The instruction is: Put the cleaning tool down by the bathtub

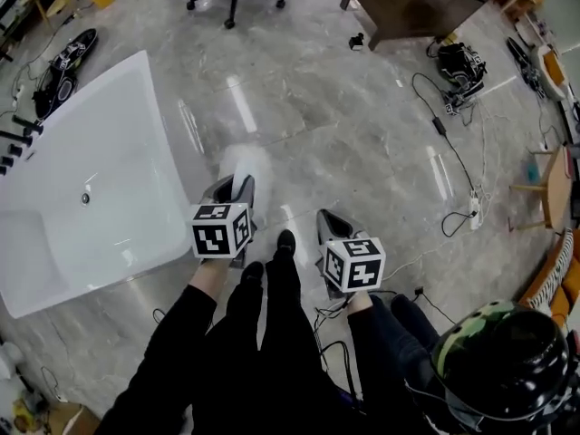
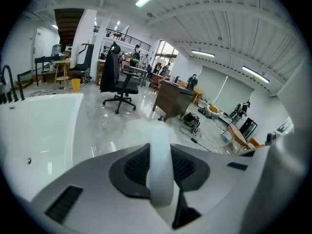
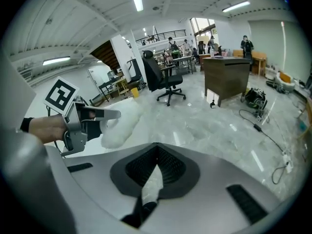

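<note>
- The cleaning tool point(image 1: 246, 163), a white fluffy duster, is gripped in the left tongs point(image 1: 237, 188); in the left gripper view its pale handle is seen clamped between the jaws.
- The right tongs point(image 1: 331, 227) are closed on nothing, with the jaws meeting at their tips, and are held to the right of the tool, apart from it.
- The tool's long axis is carried in line with the left tongs, with the fluffy head pointed forward and down over the floor point(image 1: 362, 134).
- The bathtub point(image 1: 136, 98) is found to the left of the tool, its right-hand wall near the head. The left hand is the nearer one, so lowering onto the floor beside that wall is judged sufficient.
</note>
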Motion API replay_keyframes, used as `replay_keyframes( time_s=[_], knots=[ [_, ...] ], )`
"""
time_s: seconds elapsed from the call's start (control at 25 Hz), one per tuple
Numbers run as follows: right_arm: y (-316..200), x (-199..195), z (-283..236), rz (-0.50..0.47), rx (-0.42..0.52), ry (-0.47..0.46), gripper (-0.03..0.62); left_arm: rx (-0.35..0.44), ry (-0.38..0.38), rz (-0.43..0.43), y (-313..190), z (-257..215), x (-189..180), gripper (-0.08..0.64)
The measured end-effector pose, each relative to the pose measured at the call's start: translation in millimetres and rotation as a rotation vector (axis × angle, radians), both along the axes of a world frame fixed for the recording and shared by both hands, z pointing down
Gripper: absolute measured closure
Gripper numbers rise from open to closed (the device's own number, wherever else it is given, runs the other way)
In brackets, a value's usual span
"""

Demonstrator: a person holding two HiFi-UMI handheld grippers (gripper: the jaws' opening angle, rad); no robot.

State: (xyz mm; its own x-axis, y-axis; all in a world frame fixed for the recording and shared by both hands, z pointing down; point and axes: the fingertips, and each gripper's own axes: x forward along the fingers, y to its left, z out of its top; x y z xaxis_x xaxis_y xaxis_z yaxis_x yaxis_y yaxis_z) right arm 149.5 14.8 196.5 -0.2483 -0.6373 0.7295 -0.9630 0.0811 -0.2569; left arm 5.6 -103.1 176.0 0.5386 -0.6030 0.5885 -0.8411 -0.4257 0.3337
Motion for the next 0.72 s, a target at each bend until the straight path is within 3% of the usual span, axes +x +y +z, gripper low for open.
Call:
replay_keyframes(
  time_s=[0.4, 0.72],
  knots=[
    [-32.4, 9.7, 92.0, -0.043, -0.057, -0.011, 0.592, -0.002, -0.026, -0.133, -23.7, 80.5, -4.7, 0.462],
    [-50.4, 21.5, 163.3, -0.066, -0.075, 0.018, 0.592, 0.012, -0.064, -0.153, -41.5, 153.7, -5.6, 0.462]
  ],
)
